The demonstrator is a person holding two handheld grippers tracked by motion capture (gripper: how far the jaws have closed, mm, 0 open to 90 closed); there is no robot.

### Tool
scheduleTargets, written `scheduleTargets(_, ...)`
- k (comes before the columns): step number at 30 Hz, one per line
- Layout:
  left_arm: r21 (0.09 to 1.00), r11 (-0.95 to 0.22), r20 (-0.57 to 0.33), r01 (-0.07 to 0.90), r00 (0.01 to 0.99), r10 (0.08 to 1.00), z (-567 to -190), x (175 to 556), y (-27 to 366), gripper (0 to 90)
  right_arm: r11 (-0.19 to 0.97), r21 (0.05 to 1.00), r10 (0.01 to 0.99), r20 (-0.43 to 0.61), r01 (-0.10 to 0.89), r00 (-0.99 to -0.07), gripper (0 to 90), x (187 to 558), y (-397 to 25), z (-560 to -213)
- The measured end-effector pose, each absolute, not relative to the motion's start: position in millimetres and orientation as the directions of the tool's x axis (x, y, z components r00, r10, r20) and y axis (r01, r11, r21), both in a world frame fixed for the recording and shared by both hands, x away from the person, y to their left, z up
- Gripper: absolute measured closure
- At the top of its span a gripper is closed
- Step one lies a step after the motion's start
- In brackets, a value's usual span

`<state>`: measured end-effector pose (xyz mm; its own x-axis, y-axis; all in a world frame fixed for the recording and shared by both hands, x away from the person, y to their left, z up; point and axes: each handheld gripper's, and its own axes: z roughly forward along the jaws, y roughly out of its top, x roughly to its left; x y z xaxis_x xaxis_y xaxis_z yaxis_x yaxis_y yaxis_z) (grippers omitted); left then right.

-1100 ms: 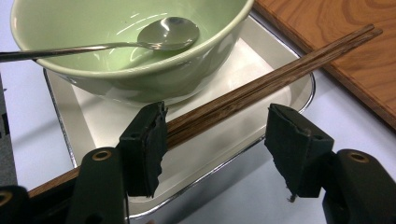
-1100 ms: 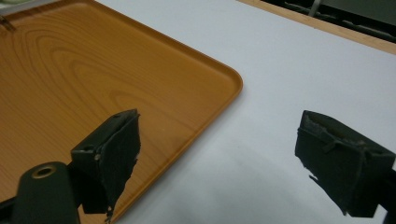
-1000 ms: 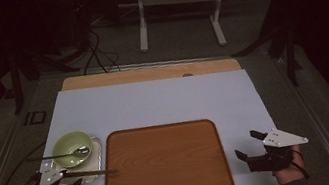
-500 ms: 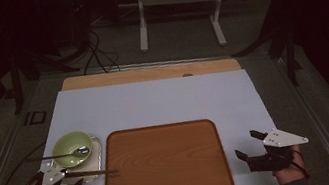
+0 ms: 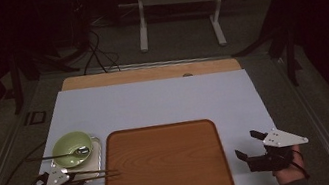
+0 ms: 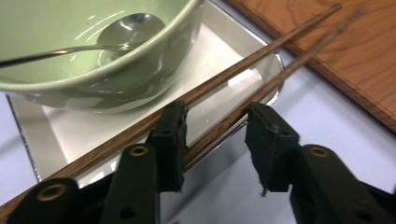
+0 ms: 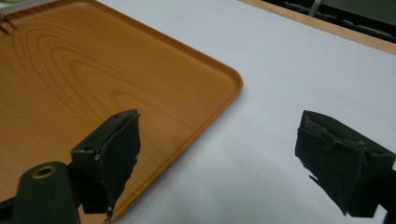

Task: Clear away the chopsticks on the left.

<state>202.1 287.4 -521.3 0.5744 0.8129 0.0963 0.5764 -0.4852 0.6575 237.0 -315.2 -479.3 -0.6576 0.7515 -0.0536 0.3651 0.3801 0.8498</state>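
Here we see our left gripper (image 6: 215, 140) with its jaws apart around one of the two long brown wooden chopsticks (image 6: 261, 56). They lie across the small silver tray (image 6: 28, 135) under the round green bowl (image 6: 116, 70), near the table's left front corner. Our right gripper (image 7: 219, 163) rests wide apart, holding nothing.

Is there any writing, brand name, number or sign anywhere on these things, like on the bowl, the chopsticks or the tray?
None can be read.
The green bowl, the spoon in it, the chopsticks, the small metal tray under the bowl and the wooden tray are all plain.
The left gripper and the right gripper show only bare black jaws and rivets, no label.
The white table mat bears no print.
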Motion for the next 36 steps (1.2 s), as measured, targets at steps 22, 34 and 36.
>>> scheduleTargets(22, 0.658, -0.463, 0.048, 0.594, 0.581, 0.813, -516, 204, 275, 86.2, 0.383, 0.846, 0.75, -0.051, 0.37, -0.659, 14.1, 237, -315, -480)
scheduleTargets(34, 0.694, -0.376, -0.028, 0.614, 0.545, 0.838, -501, 204, 271, 86.2, 0.376, 0.851, 0.755, -0.052, 0.367, -0.653, 14.1, 236, -316, -479)
scheduleTargets(36, 0.703, -0.354, -0.055, 0.617, 0.544, 0.837, -498, 204, 269, 86.3, 0.372, 0.853, 0.756, -0.051, 0.365, -0.652, 14.1, 236, -316, -479)
